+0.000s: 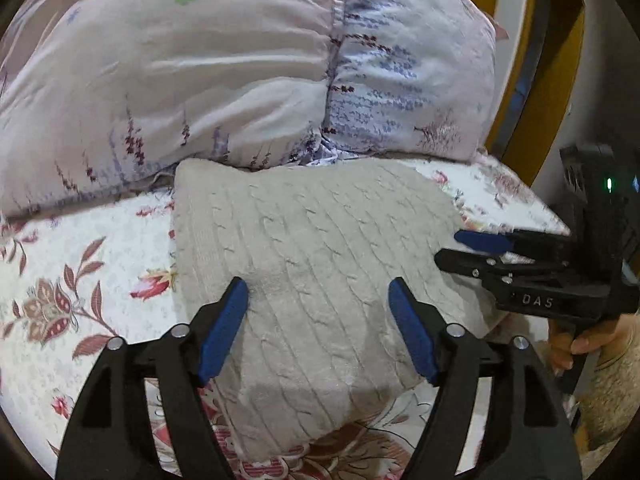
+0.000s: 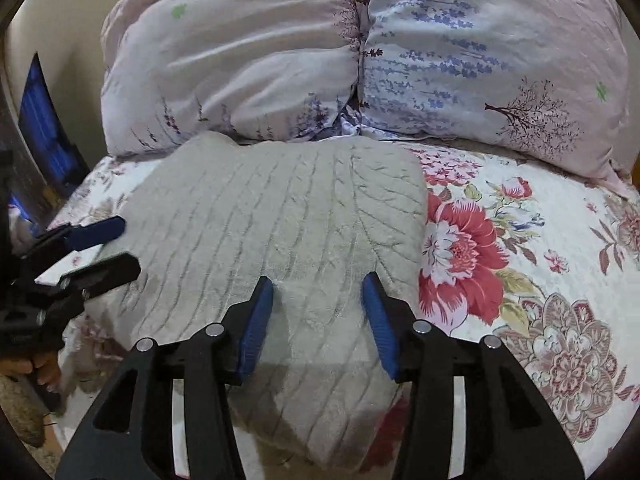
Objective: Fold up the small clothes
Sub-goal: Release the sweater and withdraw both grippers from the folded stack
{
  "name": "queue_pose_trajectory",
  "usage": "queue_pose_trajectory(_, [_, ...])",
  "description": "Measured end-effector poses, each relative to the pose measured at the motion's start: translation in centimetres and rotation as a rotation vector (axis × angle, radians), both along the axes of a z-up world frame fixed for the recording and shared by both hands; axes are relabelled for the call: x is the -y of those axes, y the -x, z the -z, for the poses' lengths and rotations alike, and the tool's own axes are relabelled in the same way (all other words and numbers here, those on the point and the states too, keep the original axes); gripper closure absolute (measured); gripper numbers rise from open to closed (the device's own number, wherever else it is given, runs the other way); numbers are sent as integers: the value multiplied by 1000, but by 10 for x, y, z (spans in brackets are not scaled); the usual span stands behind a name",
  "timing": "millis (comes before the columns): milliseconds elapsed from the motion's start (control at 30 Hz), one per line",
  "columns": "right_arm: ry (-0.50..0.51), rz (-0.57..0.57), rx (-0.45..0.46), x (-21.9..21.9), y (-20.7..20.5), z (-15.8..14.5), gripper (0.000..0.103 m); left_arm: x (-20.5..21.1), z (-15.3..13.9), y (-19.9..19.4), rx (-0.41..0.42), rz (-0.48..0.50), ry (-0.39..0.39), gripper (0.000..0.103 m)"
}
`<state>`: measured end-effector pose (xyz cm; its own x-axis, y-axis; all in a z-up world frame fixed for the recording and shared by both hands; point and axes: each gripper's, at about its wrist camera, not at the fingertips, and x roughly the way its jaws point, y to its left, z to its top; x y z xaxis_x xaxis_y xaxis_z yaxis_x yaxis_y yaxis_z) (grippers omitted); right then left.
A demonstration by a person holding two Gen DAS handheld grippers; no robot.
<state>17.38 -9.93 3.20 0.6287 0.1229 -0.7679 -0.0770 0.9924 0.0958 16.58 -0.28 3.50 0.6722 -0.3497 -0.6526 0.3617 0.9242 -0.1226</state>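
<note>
A grey cable-knit garment (image 1: 312, 256) lies folded flat on the floral bedspread (image 1: 80, 280); it also shows in the right wrist view (image 2: 280, 232). My left gripper (image 1: 318, 292) is open and empty, its blue pads just above the garment's near part. My right gripper (image 2: 318, 286) is open and empty, hovering over the garment's near middle. The right gripper also shows at the garment's right edge in the left wrist view (image 1: 460, 248). The left gripper shows at the garment's left edge in the right wrist view (image 2: 120, 244).
Two lilac flower-print pillows (image 1: 240, 72) are piled behind the garment, also seen in the right wrist view (image 2: 360, 52). A yellow wooden frame (image 1: 532, 60) stands at the right past the bed's edge. The floral bedspread (image 2: 520, 260) spreads out to the right.
</note>
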Motion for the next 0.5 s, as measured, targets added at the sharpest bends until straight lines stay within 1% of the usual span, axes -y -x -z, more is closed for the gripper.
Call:
queue_pose_trajectory(67, [9, 4, 3, 0, -1, 0, 52, 5, 2, 1, 20, -6, -24, 25])
queue_pose_trajectory(100, [4, 9, 6, 0, 0, -1, 52, 4, 2, 4, 26, -13, -21, 25])
queue_pose_trajectory(133, [-2, 14, 13, 1, 2, -4, 52, 3, 0, 7, 32, -19, -8, 25])
queue_pose_trajectory(167, [-10, 19, 27, 2, 9, -8, 49, -2, -3, 11, 36, -27, 18, 22])
queue_pose_trajectory(200, [-14, 32, 50, 3, 15, -13, 39, -8, -7, 16, 42, -43, 40, 19])
queue_pose_trajectory(233, [-8, 46, 67, 3, 20, -17, 32, -14, -10, 23, 55, -65, 51, 14])
queue_pose_trajectory(267, [6, 66, 96, 4, 29, -23, 21, -17, -13, 26, 70, -81, 52, 10])
queue_pose_trajectory(333, [10, 86, 140, 6, 44, -31, 16, -28, -17, 37, 103, -123, 46, 5])
queue_pose_trajectory(367, [9, 96, 149, 7, 48, -33, 10, -34, -19, 44, 115, -156, 33, 2])
queue_pose_trajectory(400, [7, 119, 160, 9, 55, -36, 7, -39, -20, 50, 127, -196, 15, 2])
queue_pose_trajectory(467, [5, 153, 172, 13, 66, -37, 4, -48, -19, 62, 142, -271, -36, 2])
queue_pose_trajectory(500, [7, 165, 173, 14, 70, -37, 3, -51, -17, 65, 139, -293, -53, 2])
